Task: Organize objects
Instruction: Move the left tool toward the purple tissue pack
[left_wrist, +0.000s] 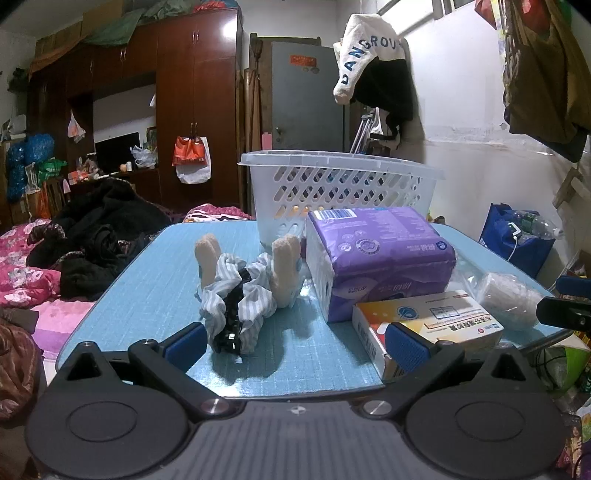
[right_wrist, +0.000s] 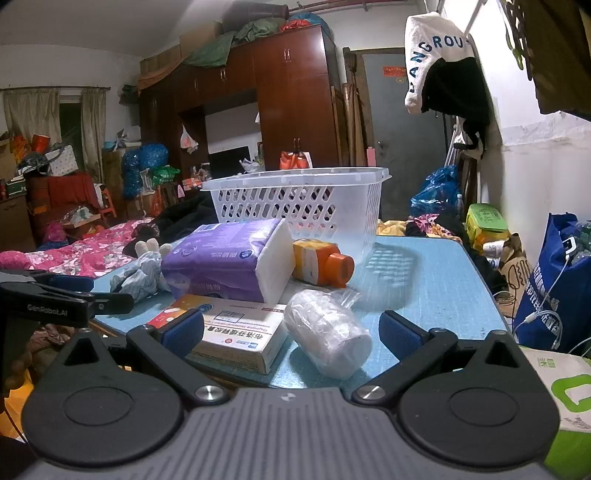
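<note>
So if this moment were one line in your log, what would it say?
stage: start | left gripper: open, facing scrunchie | right gripper: open, facing wrapped roll | basket: waiting

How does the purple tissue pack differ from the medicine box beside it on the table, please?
The purple tissue pack is a soft plastic-wrapped bundle, while the medicine box is stiff cardboard with sharp edges. The pack is purple and white; the box is white with orange and red. The pack is clearly bulkier and taller, and the box lies flat and low in front of it. Both rest on the blue table, outside the white basket, untouched by either gripper.
</note>
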